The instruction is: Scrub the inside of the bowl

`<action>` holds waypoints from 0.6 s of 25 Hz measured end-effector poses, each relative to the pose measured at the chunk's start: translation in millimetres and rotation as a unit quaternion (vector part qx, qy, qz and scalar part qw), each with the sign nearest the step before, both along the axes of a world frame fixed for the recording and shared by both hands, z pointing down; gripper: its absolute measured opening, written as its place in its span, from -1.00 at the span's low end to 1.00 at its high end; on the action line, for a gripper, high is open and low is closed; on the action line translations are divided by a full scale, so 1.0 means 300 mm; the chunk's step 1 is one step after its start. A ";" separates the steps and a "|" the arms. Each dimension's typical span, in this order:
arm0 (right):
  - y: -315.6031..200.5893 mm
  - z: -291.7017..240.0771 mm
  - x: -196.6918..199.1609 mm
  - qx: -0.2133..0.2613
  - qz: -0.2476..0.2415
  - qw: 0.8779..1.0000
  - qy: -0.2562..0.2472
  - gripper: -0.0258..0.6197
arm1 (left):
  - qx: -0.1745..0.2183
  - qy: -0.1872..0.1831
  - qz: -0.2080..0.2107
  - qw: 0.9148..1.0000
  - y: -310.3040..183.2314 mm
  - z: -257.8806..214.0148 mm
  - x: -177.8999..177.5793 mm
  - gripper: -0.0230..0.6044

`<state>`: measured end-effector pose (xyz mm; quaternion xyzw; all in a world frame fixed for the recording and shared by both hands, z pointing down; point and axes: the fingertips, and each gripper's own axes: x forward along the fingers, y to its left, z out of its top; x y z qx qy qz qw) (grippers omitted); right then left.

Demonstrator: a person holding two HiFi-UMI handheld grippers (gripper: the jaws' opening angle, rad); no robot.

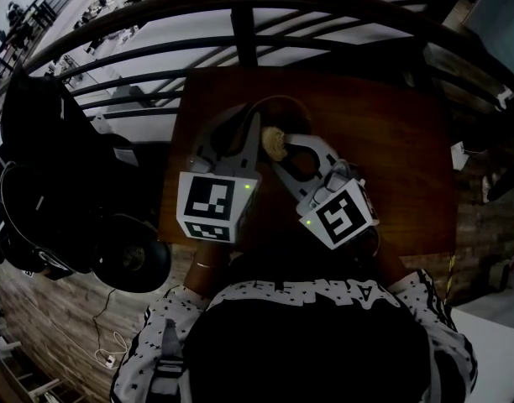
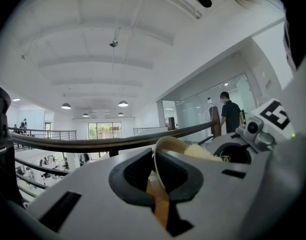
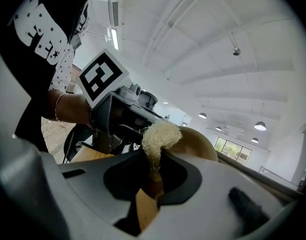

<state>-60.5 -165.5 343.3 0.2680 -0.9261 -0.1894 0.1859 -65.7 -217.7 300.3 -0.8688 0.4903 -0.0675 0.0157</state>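
Looking at a tan bowl (image 2: 169,145), seemingly tipped up, at the far side of the wooden table (image 1: 391,141), right in front of the dark railing (image 1: 240,11). Got the left gripper (image 2: 156,180) pinched nearly shut on the bowl's wall, rim poking up between the pads. Got the right gripper (image 3: 152,178) clamped on the tail of a pale fibrous scrubber (image 3: 159,136), fluffy end pressed against the bowl's inside near the rim.

Handling-wise: guessing thin-walled, light and stiff, and probably smooth enough to slip or pivot in a one-point pinch once pushed on. Would keep that grip on the rim, deep over the wall, opposite the scrubbing side, and go easy on pressure. Soft and springy by the look of the scrubber, so expect squashing and flopping rather than a firm push. Better held close to the wad than by the skinny tail.

View differences:
- **Head view:** best for layout. Both grippers nose to nose over the table, scrubber between them, but the bowl just a dark arc, barely readable.
- **Left gripper view:** the wall sitting right between the pads, plus a peek of the scrubber behind.
- **Right gripper view:** the fibres caught in the jaws and touching the bowl, with the other gripper's marker cube (image 3: 100,78) beyond.

Can't tell from any of them about the base resting on the table or not.
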 end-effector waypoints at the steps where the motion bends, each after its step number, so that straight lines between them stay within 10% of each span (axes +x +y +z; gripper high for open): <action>1: 0.004 0.003 -0.002 0.001 -0.004 1.000 0.003 -0.73 | -0.002 0.001 0.000 1.000 0.000 0.002 -0.002 -0.84; 15: 0.040 0.046 0.006 0.030 -0.054 0.994 0.086 -0.73 | -0.015 -0.008 0.008 1.000 0.006 0.039 0.001 -0.84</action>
